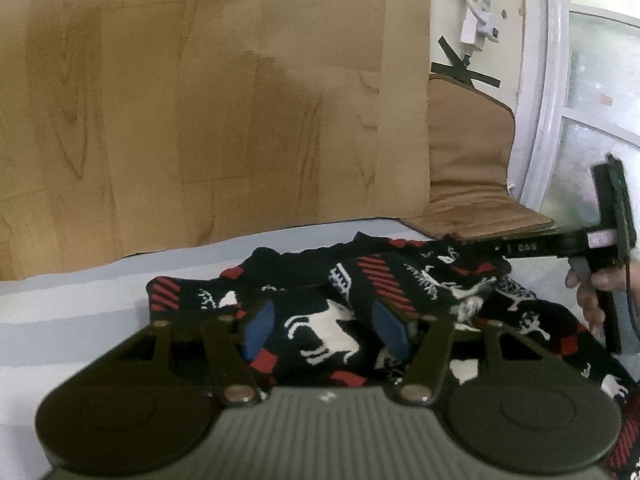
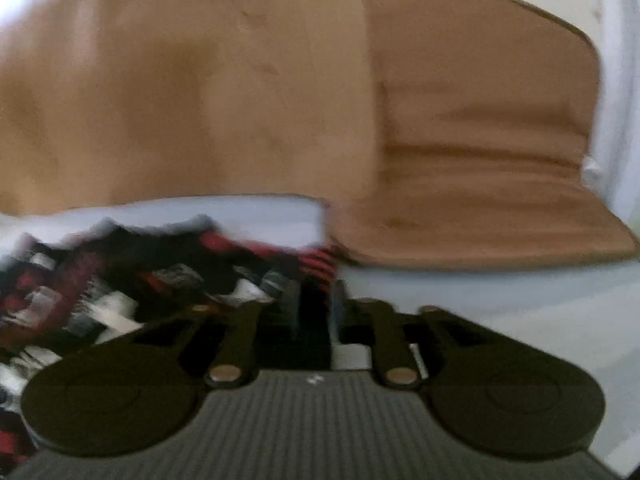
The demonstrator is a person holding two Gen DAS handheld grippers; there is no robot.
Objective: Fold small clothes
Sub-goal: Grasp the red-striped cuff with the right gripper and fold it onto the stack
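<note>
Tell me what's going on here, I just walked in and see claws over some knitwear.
A person is folding a small black, red and white patterned sweater on a pale blue striped sheet. The left claw sits over a bunched fold, its blue pads either side of the fabric. The right claw is at the sweater's edge; its view is blurred, so any grip is unclear.

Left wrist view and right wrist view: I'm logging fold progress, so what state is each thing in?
Patterned garment: bunched and rumpled on the light surface, not yet folded flat.
Left tongs: blue pads apart, straddling a raised fold of the garment; grip unclear.
Right tongs: narrow gap at the garment's edge, view blurred; grip unclear.
Tan cushion: bent, its back propped upright behind the surface.
</note>
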